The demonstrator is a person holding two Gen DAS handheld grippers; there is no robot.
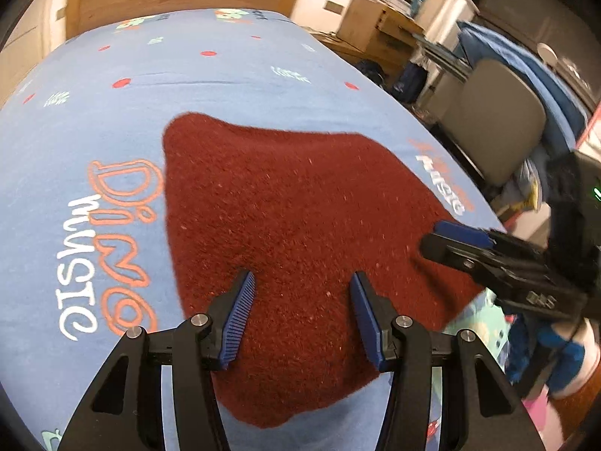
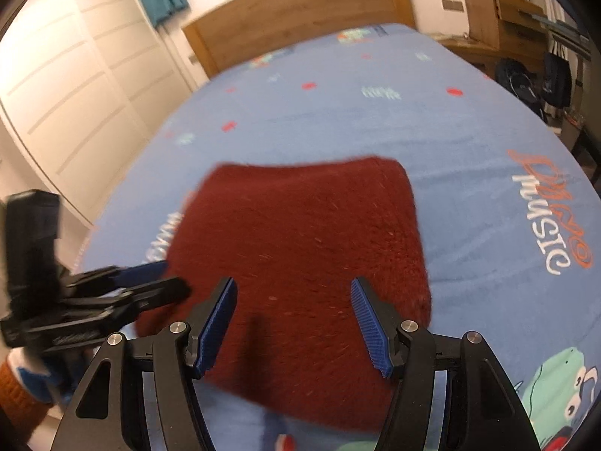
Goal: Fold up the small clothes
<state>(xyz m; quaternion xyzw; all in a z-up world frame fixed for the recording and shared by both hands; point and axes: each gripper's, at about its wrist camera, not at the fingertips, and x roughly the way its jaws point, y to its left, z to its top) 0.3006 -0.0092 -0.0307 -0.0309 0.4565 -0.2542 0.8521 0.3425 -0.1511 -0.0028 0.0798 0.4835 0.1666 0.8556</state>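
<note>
Left wrist view
- Cloth: a dark red, fuzzy garment (image 1: 293, 233) is spread flat on a blue bedsheet (image 1: 94, 120) printed with red dots and the words "Dino music".
- Cloth position: it is laid near the edge of the bed closest to the camera, with one corner reaching past the sheet's edge at lower right.
- Left gripper (image 1: 302, 282): its two blue-padded fingers are held wide apart above the near part of the garment; nothing is gripped between them.
- Right gripper (image 1: 441, 238): it is seen from the side at the garment's right edge; through the blur its fingers appear close together, but whether fabric is pinched cannot be told.
- Background: a grey chair (image 1: 499, 120) and cardboard boxes (image 1: 370, 15) are seen beyond the bed.

Right wrist view
- Cloth: the same red garment (image 2: 300, 248) is seen as a roughly rectangular shape on the bedsheet (image 2: 338, 120).
- Right gripper (image 2: 293, 285): its blue pads are spread wide over the garment's near edge, and nothing is held.
- Left gripper (image 2: 169, 276): it is seen at the garment's left edge, blurred.
- Background: a wooden headboard (image 2: 300, 7) and white wardrobe doors (image 2: 82, 75) are seen behind the bed.
</note>
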